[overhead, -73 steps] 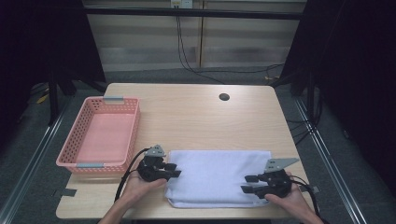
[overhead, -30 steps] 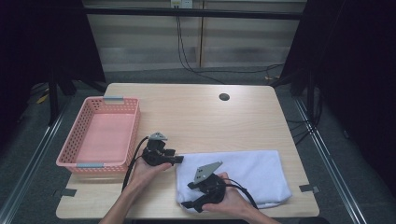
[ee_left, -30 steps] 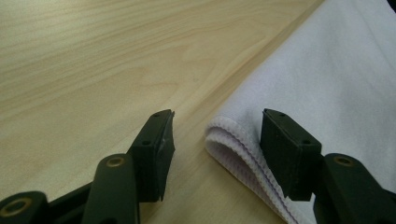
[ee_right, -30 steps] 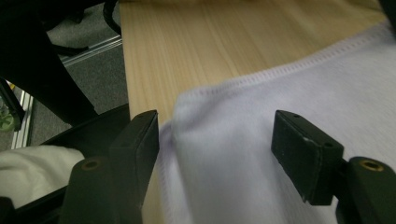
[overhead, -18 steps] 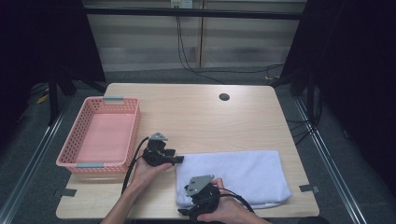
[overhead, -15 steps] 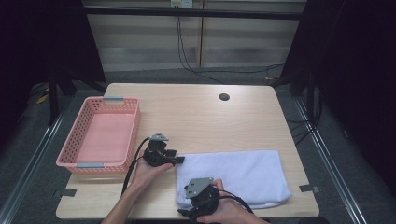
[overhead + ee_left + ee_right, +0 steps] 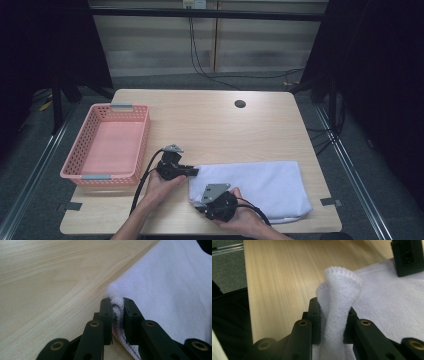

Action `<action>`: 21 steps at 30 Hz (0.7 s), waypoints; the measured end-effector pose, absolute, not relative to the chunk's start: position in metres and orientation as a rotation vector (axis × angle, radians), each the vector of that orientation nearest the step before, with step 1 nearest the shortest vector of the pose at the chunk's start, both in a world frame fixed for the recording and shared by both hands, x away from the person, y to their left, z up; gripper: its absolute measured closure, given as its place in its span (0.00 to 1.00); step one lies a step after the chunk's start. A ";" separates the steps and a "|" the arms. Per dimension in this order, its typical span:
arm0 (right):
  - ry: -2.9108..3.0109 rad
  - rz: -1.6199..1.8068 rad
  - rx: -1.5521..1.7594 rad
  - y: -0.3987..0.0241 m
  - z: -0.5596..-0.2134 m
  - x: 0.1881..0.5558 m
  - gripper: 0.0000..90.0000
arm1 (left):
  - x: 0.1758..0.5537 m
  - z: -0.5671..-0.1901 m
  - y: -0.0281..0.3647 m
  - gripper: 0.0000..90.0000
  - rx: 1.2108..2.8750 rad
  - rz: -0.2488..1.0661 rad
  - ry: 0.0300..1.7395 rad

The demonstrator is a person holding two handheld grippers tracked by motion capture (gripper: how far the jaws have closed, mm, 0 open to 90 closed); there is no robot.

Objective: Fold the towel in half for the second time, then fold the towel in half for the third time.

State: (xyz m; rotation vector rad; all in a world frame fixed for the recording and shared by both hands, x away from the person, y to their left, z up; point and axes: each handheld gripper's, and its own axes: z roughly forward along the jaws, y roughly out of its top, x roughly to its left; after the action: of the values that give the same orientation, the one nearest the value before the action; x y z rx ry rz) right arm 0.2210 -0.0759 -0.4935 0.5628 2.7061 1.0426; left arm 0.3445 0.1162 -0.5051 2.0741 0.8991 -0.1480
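Towel [image 7: 255, 185], white and folded into a long strip, lies across the near half of the desk [image 7: 210, 120], toward five o'clock from its middle, its long side running from nine to three. The left hand-held gripper [image 7: 192, 171] sits at the towel's far left corner, pointing toward three o'clock. In the left gripper view its jaws have just been closing and now pinch the folded edge of the cloth [image 7: 117, 305] between the two black pads, right where the hem meets the bare wood.

The right hand-held gripper [image 7: 202, 205] is at the towel's near left corner, at about six o'clock from the other one and close to it. Its jaws have also just been closing, and in the right gripper view they clamp a bunched fold of terry cloth [image 7: 337, 315] that stands up above the pads in a soft loop with a stitched hem on top.

A pink plastic basket [image 7: 80, 150] stands at nine o'clock on the desk, well apart from the towel. A small dark round hole [image 7: 240, 104] shows in the desktop toward one o'clock.
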 end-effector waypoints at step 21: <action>2.599 1.439 0.726 -0.081 -0.435 0.252 0.86 | 0.357 -0.440 0.150 0.90 1.887 -0.078 0.923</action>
State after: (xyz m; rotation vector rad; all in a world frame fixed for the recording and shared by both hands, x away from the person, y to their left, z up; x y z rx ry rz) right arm 0.2515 -0.0806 -0.4352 0.7260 2.5986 1.4388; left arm 0.3565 0.1505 -0.4401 1.8870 0.9234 -0.0779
